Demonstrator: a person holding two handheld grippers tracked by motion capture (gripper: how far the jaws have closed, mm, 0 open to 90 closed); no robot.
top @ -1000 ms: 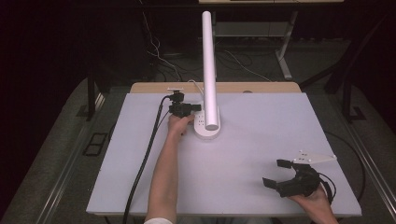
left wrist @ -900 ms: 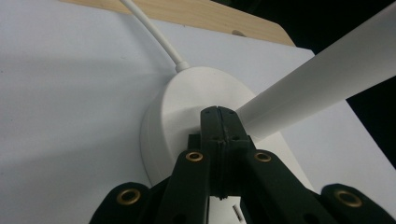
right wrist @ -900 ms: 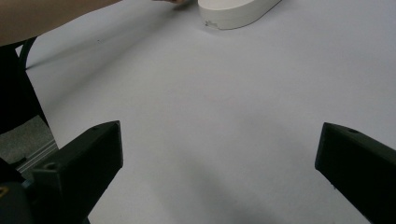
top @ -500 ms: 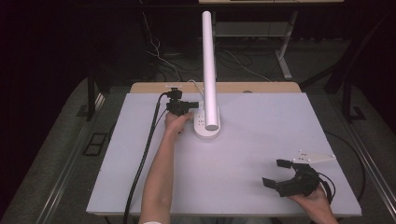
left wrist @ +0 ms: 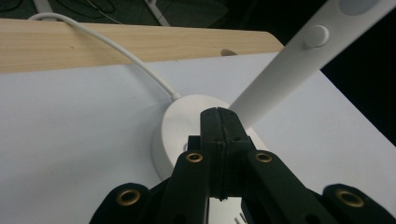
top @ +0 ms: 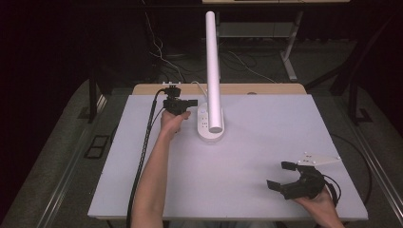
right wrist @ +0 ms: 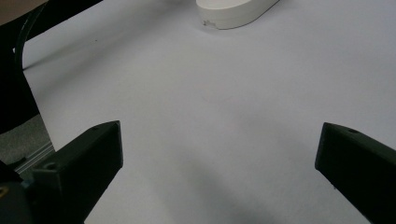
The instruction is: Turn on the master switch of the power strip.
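Note:
A white desk lamp stands at the back middle of the white table (top: 247, 190), on an oval base (top: 209, 130). Its long tube arm (top: 212, 61) leans over the base. My left gripper (top: 192, 103) is just left of the base, pointing at it. In the left gripper view its jaws (left wrist: 218, 119) are pressed shut with nothing between them, tips over the lamp base (left wrist: 182, 116), beside the lamp arm (left wrist: 289, 65). My right gripper (top: 278, 175) rests near the front right corner, open wide and empty. The right gripper view shows its fingertips (right wrist: 105, 135) far apart over bare table.
A white cable (left wrist: 107, 42) runs from the lamp base back over a wooden strip (top: 266, 89) along the far edge. A black cable (top: 142, 156) trails from my left gripper along the forearm. The lamp base (right wrist: 233, 11) lies far ahead of the right jaws.
My left gripper has shifted slightly toward the far edge and left beside the lamp base. The right gripper has stayed still.

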